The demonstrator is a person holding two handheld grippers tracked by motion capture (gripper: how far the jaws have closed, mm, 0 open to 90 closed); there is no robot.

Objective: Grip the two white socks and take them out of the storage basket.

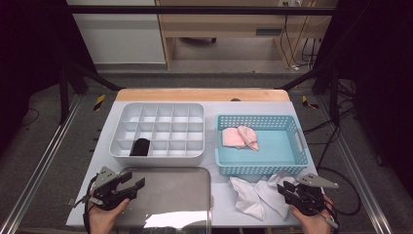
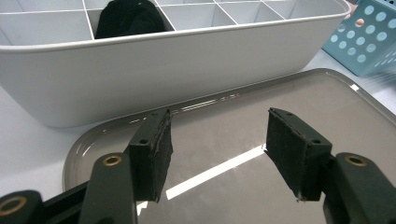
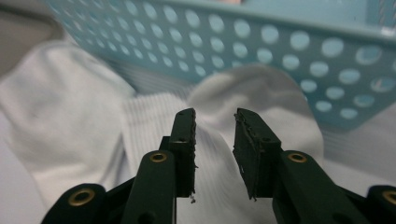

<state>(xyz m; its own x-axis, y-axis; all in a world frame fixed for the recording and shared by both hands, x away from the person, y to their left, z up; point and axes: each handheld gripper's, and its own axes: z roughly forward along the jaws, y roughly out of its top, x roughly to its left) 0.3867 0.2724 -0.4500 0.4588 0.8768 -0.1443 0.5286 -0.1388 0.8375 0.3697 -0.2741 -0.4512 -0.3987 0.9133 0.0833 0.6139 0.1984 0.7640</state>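
The white socks [image 1: 258, 194] lie crumpled on the table [image 1: 221, 108] at about five o'clock, just in front of the blue basket [image 1: 302, 146] and touching its near wall. In the right gripper view the ribbed white cloth [image 3: 93, 116] spreads beneath and beyond the jaws, with the basket's holed wall [image 3: 261, 42] right behind it. The right gripper [image 1: 287, 189] sits at the socks' right edge — its jaws stand a little apart, with cloth showing through the gap but not pinched by the pads [image 3: 187, 140]; nothing is held.

Out from there, at seven o'clock, the left gripper [image 1: 134, 186] hovers over the near-left corner of a grey metal tray [image 1: 190, 195]. Its jaws are wide open and empty — the left gripper view shows only the shiny tray [image 2: 224, 140] between the pads.

Beyond the tray, at eleven o'clock, stands a white divided box [image 1: 156, 156]; a rolled black sock [image 1: 141, 146] sits upright in one compartment of its near row, toward the left. In the basket, at one o'clock, a pink bundle [image 1: 239, 137] lies at the far left.
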